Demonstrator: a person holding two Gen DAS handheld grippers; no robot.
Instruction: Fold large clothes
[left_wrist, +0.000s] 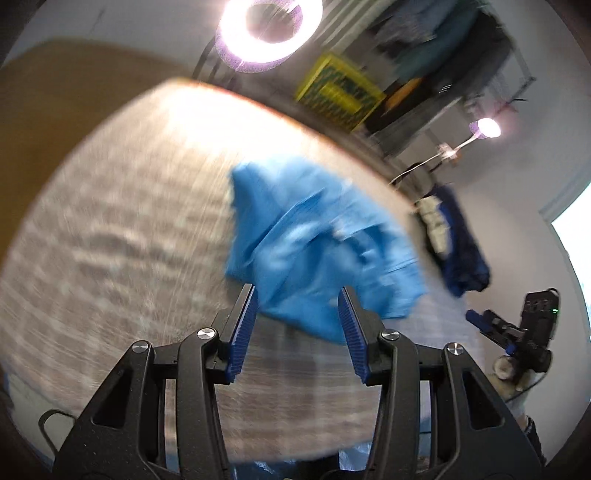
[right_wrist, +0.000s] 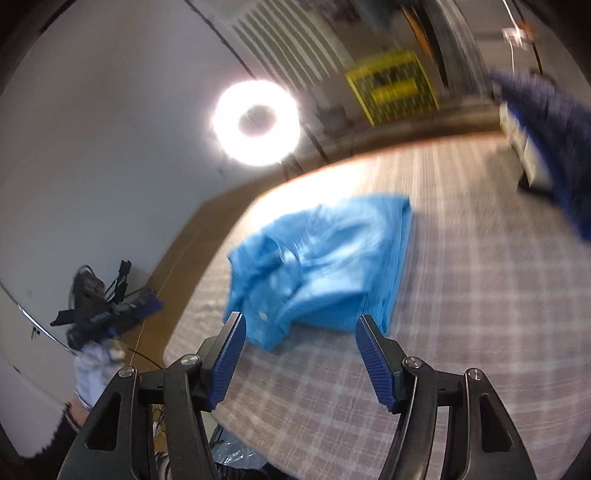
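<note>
Light blue garment (left_wrist: 317, 251): crumpled in a heap on the plaid-covered surface (left_wrist: 122, 229), centre of the left wrist view and centre of the right wrist view (right_wrist: 317, 266). Left hand-held gripper (left_wrist: 298, 295): jaws spread, nothing between the pads, garment lying just beyond the fingertips. Right hand-held gripper (right_wrist: 300, 325): jaws spread wider, empty, garment likewise just ahead. Each gripper shows in the other's view, gripped by a gloved hand (right_wrist: 94, 363), at the lower right (left_wrist: 517, 328) and lower left (right_wrist: 107, 314). Surroundings: ring light (right_wrist: 256, 122) upper centre; yellow crate (right_wrist: 393, 86) upper right; dark blue garment (right_wrist: 554, 140) at right edge. Frames motion-blurred.
</note>
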